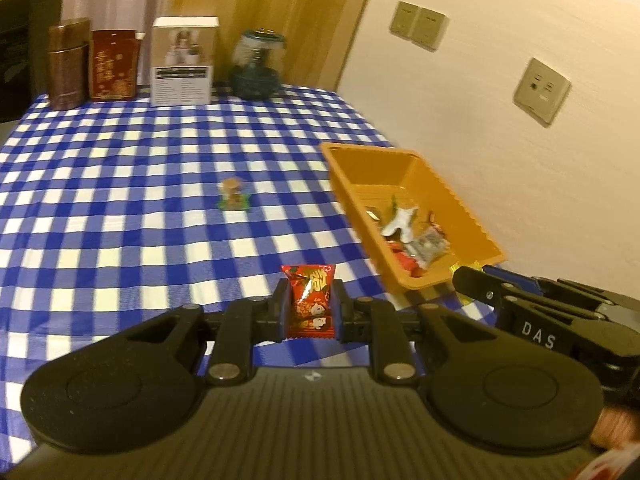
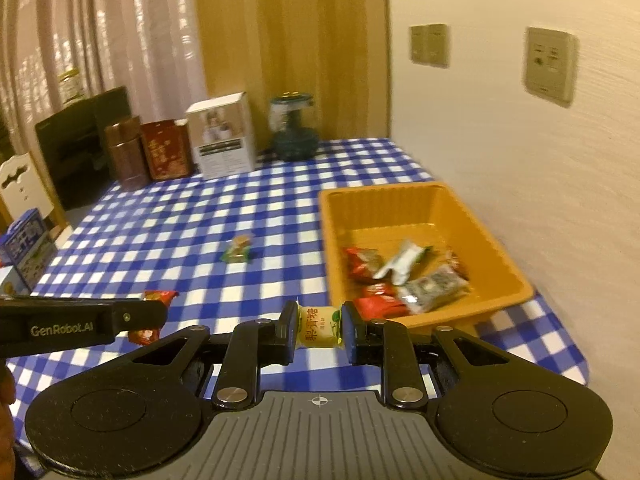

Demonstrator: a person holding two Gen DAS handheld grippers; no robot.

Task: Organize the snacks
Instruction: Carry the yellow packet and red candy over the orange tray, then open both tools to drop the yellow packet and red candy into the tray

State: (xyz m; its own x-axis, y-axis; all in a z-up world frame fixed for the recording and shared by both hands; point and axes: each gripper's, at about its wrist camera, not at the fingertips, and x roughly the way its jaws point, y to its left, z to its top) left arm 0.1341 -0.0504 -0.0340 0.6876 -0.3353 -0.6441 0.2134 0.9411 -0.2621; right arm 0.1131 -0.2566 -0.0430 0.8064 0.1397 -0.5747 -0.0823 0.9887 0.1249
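My left gripper [image 1: 310, 306] is shut on a red candy packet [image 1: 310, 300], held above the blue checked tablecloth [image 1: 120, 200]. My right gripper [image 2: 319, 326] is shut on a yellow candy packet [image 2: 319, 327]. An orange tray [image 1: 452, 196] [image 2: 500, 240] sits at the table's right side, just ahead and right of both grippers, holding several wrapped snacks [image 2: 404, 276]. A small green-and-tan snack [image 1: 234, 196] [image 2: 239, 250] lies loose mid-table. In the right wrist view the left gripper [image 2: 154, 316] shows at the left with the red packet [image 2: 158, 298] in it.
At the table's far edge stand a brown tin [image 1: 68, 64], a red box [image 1: 114, 64], a white carton [image 1: 184, 60] and a dark glass jar [image 1: 258, 66]. A wall with sockets [image 1: 542, 90] runs along the right. A blue box [image 2: 26, 248] sits at the left edge.
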